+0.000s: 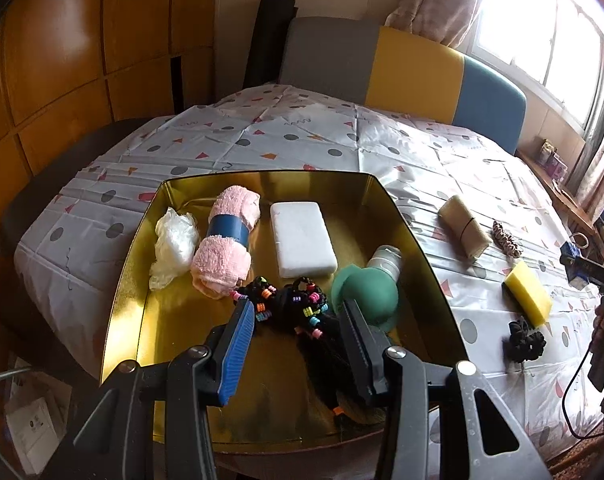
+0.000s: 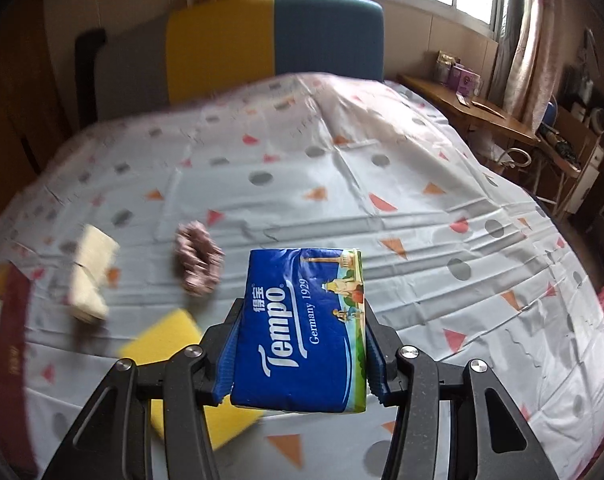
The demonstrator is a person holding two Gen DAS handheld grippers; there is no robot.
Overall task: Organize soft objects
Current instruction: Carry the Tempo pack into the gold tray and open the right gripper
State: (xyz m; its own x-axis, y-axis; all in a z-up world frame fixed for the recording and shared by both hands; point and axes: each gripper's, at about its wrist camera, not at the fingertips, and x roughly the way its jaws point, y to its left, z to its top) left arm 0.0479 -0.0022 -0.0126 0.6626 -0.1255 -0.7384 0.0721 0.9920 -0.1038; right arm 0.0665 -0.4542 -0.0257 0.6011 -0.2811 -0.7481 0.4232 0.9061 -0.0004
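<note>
Blue tissue pack (image 2: 302, 328) fills the near part of the right wrist view, pinched by its two long sides in the right claw (image 2: 302, 322), whose pads press into the wrapper. It hangs clear of the table (image 2: 421, 216), above the patterned cloth. Judging by that, the step in hand is the carry: one soft thing is picked up and on its way to the gold tray (image 1: 142, 264).

In the left wrist view the left claw (image 1: 298, 312) is spread part-way and pinches nothing; its tips hover just over the black beaded hair ties (image 1: 290, 304) lying in the tray. Also in the tray are a pink rolled towel (image 1: 226, 240), a crumpled clear bag (image 1: 174, 244), a white foam block (image 1: 302, 240) and a green squeeze bottle (image 1: 365, 288).

The next move probably calls for swinging the pack leftward over the tray rim and lowering it into a bare patch, perhaps behind the bottle, before the pads let go.

Outside the tray a yellow sponge (image 2: 190, 364), a beige roll (image 2: 92, 276), a pink scrunchie (image 2: 200, 262) and a black scrunchie (image 1: 523, 340) lie waiting.

Motion blur smears the right view's left half, so the roll's material is unclear. The tray shows there only as a sliver at the left edge, and the sponge is partly hidden behind the claw.
</note>
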